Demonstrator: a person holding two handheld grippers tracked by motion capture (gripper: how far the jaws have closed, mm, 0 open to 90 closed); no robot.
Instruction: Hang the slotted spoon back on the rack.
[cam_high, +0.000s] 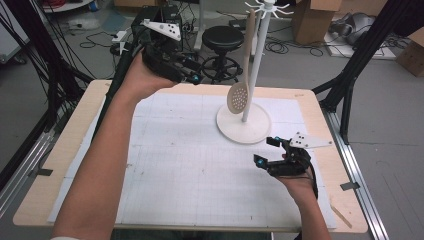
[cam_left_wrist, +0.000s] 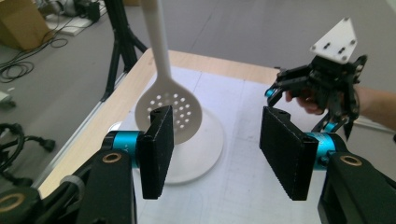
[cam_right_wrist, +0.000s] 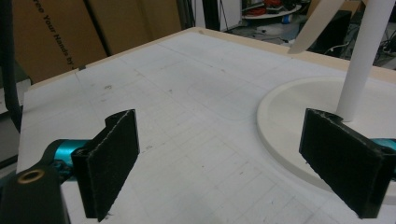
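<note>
the pale wooden bench (cam_high: 320, 107), covered by a white gridded mat (cam_high: 190, 160), is seen in a workshop room with a grey floor, cardboard boxes, cables and a black stool. on the mat's far right a white stand with a round base and upright pole (cam_high: 243, 126) is set, and from a hook at its top a cream slotted spoon (cam_high: 240, 97) is hung, its long axis near vertical, the perforated bowl low, just above the base. the left gripper (cam_left_wrist: 215, 147) is held raised to the left of the spoon, its fingers (cam_left_wrist: 158, 149) spread with nothing between them; the spoon's bowl lies just beyond the left finger, so this hand is judged the one addressing it. the right gripper (cam_high: 267, 151) is rested low by the base, fingers spread and empty.
</note>
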